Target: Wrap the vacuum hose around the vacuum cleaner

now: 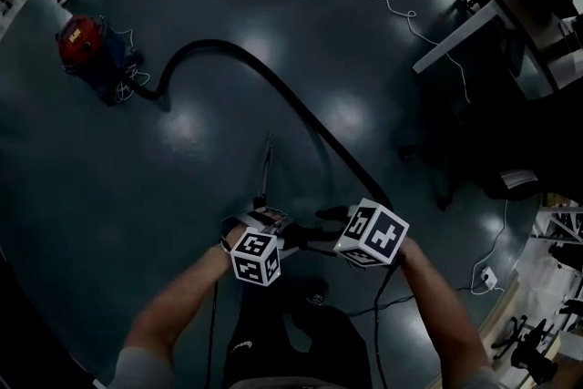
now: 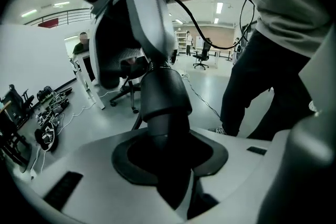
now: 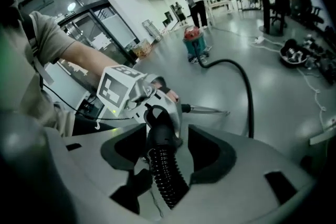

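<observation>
Fingers of left gripper (image 2: 170, 165) clamp the hose cuff (image 2: 163, 97); right gripper (image 3: 163, 165) fingers grip the ribbed hose (image 3: 165, 176). Risk: pulling could tip the distant vacuum cleaner (image 1: 86, 46).

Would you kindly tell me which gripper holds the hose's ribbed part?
The right gripper grips the ribbed hose; the left gripper holds the smooth rigid end.

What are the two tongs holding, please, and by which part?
Both hold the vacuum hose near its free end: left tongs on the smooth rigid cuff, right tongs on the ribbed section next to it.
</observation>
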{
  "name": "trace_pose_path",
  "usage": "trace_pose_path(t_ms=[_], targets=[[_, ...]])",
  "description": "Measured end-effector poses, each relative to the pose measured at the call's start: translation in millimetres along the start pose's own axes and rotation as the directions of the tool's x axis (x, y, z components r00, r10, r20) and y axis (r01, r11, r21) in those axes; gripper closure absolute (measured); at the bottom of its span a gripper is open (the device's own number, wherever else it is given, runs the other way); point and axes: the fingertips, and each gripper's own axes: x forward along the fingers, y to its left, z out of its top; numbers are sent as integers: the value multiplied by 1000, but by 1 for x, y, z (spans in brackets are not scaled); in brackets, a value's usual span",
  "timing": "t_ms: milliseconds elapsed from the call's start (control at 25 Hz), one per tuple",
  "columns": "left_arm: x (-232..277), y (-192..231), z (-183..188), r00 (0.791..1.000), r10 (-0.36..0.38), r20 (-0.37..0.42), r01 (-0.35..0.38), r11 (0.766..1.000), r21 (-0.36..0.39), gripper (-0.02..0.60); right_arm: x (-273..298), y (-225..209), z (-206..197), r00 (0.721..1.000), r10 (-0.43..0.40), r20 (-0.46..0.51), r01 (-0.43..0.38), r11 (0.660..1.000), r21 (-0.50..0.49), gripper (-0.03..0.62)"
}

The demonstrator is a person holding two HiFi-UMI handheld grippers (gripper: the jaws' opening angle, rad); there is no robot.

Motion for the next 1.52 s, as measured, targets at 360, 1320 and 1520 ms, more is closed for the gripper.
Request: trace_pose_path(t_ms=[360, 1320, 1520], targets=[[-62, 80, 51, 992, 40, 121, -11, 974, -227, 440, -171, 13, 53, 880, -327, 344, 278, 943, 183, 361], [-303, 228, 248, 756, 574, 314, -350, 760, -548, 439, -269, 33, 63, 856, -295, 425, 296, 953, 65, 362], [-351, 203, 266, 626, 714, 312, -408, 642, -650, 439, -252, 35, 81, 901, -146, 408, 199, 976, -90, 362]])
